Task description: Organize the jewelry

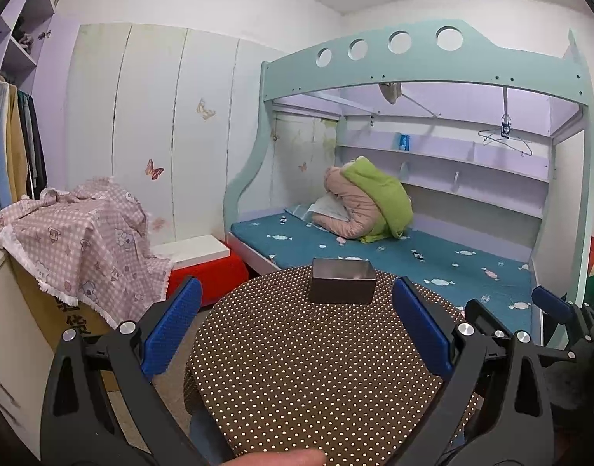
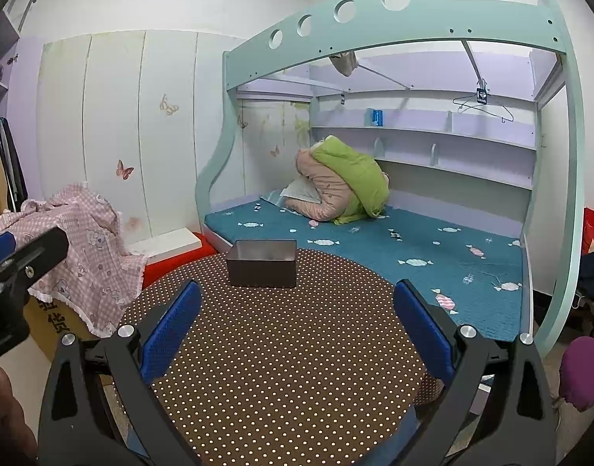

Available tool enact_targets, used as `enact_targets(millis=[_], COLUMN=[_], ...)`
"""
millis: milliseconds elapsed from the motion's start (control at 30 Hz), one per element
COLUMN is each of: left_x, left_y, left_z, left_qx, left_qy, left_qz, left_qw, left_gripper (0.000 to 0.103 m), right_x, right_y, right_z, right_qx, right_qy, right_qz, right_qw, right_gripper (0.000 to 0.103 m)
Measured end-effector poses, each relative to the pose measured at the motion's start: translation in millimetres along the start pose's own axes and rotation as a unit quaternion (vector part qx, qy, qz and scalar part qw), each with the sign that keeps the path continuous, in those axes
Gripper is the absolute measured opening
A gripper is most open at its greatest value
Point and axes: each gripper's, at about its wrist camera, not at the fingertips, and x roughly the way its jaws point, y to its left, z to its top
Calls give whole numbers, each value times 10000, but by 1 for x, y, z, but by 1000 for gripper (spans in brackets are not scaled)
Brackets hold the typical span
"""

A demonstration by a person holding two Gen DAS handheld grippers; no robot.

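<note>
Ahead of your left hand-held gripper [image 1: 297, 330] and right hand-held gripper [image 2: 297, 330], both spread wide and empty, sits the open box [image 1: 343, 280] on the dotted surface [image 1: 316, 369]; no jewelry shows, so progress can't be judged.

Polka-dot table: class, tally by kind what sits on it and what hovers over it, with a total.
Dark metal box, open-topped, resting at the far side of the polka-dot table: 1
Open two-finger grippers above the near edge, left gripper and right gripper: 2
Jewelry pieces visible on the cloth: 0
Total: 3
</note>
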Motion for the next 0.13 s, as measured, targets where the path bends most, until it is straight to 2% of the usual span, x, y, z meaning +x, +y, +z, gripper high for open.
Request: enact_targets(millis=[133], left_x=[0], left_y=[0], left_z=[-1], left_qx=[46], left_qy=[-28], left_qz=[74], left_qw=[10000], left_gripper=[98], right_x=[-1], right_y=[-1], right_z=[0], right_qx=[4], right_qy=[-2], right_qz=[-16], right_qw=[10000], right_gripper=[95])
